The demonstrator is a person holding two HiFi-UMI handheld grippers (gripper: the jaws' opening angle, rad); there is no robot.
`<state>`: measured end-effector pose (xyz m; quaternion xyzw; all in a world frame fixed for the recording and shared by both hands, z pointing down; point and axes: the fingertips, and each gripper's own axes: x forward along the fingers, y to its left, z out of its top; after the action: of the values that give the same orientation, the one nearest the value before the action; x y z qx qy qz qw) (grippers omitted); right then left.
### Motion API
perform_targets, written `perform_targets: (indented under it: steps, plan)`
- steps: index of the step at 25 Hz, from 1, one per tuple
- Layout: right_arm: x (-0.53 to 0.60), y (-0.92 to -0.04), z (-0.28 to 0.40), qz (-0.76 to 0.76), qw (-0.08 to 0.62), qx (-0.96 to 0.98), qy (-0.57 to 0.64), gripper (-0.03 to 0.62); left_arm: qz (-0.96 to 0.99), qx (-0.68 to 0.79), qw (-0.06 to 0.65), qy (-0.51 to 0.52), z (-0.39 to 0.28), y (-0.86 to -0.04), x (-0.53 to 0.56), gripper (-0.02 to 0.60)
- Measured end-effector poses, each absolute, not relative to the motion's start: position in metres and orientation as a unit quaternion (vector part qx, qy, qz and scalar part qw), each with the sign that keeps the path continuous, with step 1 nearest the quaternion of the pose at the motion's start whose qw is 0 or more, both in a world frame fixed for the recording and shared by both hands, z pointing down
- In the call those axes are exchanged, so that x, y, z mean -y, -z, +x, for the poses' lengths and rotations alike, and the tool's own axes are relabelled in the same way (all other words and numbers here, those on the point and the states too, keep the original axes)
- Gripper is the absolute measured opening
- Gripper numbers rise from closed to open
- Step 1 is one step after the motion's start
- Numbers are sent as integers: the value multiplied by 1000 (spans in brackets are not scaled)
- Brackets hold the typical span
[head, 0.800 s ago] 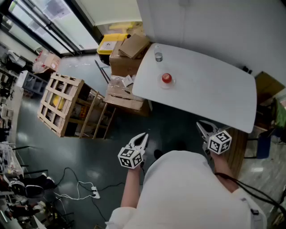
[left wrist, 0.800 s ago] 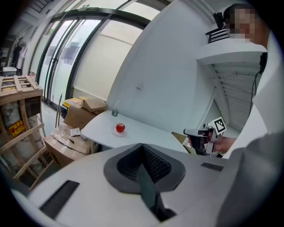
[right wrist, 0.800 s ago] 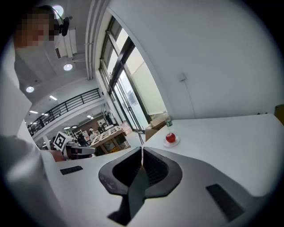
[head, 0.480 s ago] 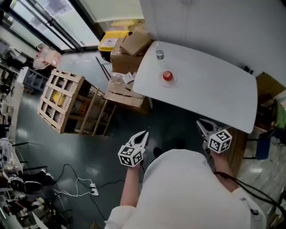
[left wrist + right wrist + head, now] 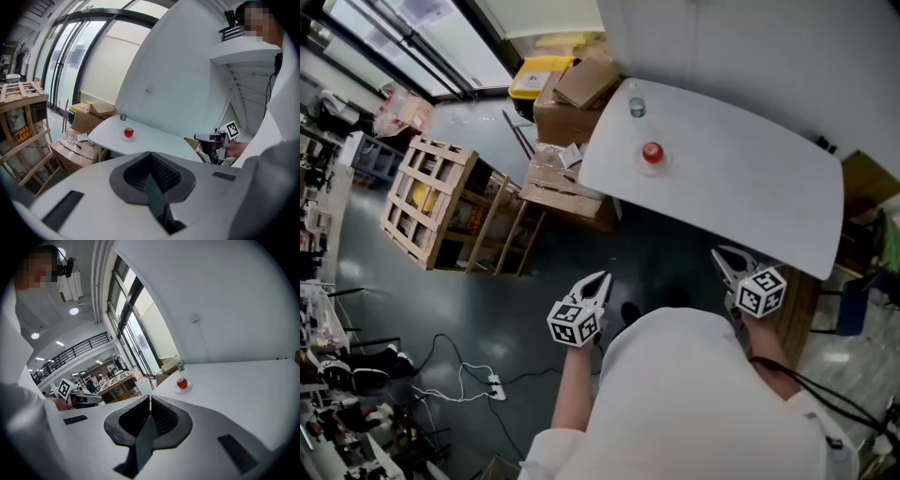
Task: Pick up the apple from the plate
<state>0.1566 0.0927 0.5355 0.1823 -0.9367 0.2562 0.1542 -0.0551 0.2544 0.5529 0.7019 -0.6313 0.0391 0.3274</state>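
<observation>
On the white table (image 5: 750,187) there are 3 things: 1 red apple (image 5: 652,151), 1 small pale plate (image 5: 663,166) and 1 small clear bottle (image 5: 637,107). The apple sits on the plate, near the table's left end as the head view shows it. The bottle stands upright just beyond the plate, closer to the table's far corner and not touching the plate.

The person holds 2 grippers, and both are off the table, on its near side and well apart from the apple. The left gripper (image 5: 600,278) hangs over the dark floor, out from the table's near edge. Its 2 jaws are pressed together, with nothing between them. The right gripper (image 5: 720,254) is just beside the table's near edge. Its 2 jaws also meet, and it carries nothing.

Past the table's left end stand a pile of cardboard boxes (image 5: 581,86), 1 yellow bin (image 5: 534,75) and 1 wooden crate (image 5: 431,211).
</observation>
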Motion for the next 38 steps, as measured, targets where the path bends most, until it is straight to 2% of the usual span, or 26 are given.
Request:
perform_targets:
  steps: [20, 31, 38]
  plan:
    - [-56, -556, 203, 145, 177, 935, -272, 38, 667, 670, 325, -18, -14, -554, -228, 2]
    - [-53, -565, 200, 138, 183, 931, -283, 38, 657, 679, 327, -21, -28, -557, -225, 2]
    - [-34, -564, 175, 159, 180, 930, -278, 38, 676, 661, 326, -20, -53, -562, -199, 2]
